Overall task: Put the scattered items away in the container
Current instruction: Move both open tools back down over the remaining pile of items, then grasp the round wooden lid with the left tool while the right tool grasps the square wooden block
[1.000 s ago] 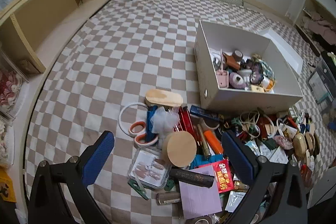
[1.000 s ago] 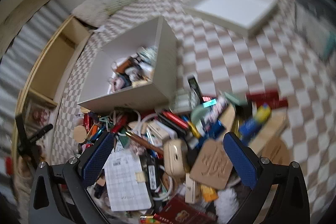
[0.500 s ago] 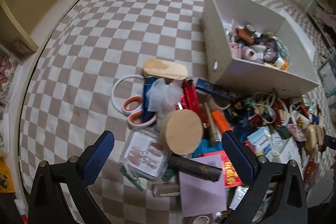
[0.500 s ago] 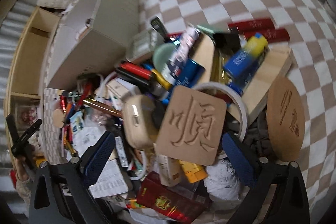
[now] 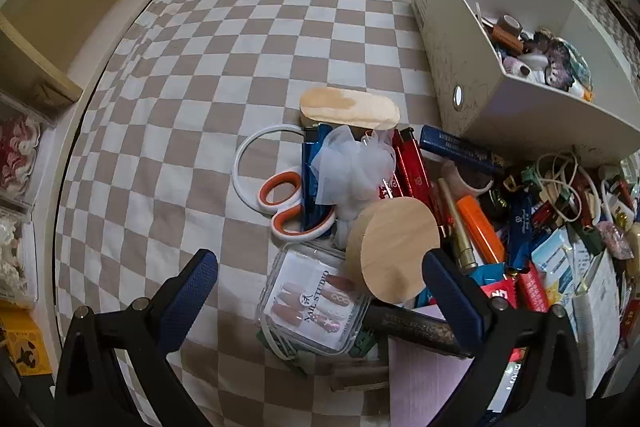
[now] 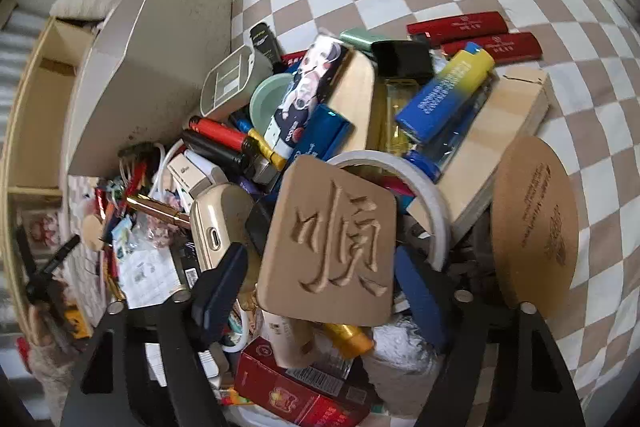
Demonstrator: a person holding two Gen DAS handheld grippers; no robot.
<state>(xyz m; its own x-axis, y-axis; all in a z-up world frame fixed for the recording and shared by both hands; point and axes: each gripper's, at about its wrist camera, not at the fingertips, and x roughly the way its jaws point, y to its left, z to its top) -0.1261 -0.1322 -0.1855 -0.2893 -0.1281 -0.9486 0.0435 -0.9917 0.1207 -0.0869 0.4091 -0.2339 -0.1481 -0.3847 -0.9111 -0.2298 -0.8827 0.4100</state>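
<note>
A white box (image 5: 496, 107) holding several small items stands at the upper right in the left wrist view; it shows at the upper left of the right wrist view (image 6: 152, 59). A pile of clutter lies in front of it. My left gripper (image 5: 320, 291) is open above a clear nail-studio case (image 5: 312, 303) and a round wooden disc (image 5: 394, 249). My right gripper (image 6: 324, 287) is low in the pile, its fingers on either side of a square wooden coaster with a carved character (image 6: 332, 243), jaws partly closed around it.
Orange-handled scissors (image 5: 284, 203), a white mesh puff (image 5: 352, 167) and an oval wooden board (image 5: 348, 107) lie on the checkered cloth (image 5: 240, 47). A round cork coaster (image 6: 536, 227), a tape ring (image 6: 424, 187), lighters and a wooden block (image 6: 500, 139) crowd the right gripper. A wooden shelf (image 5: 60, 7) stands to the left.
Both grippers have dropped lower toward the pile. The right gripper's fingers have closed in around the carved square coaster. The left gripper stays wide open.
</note>
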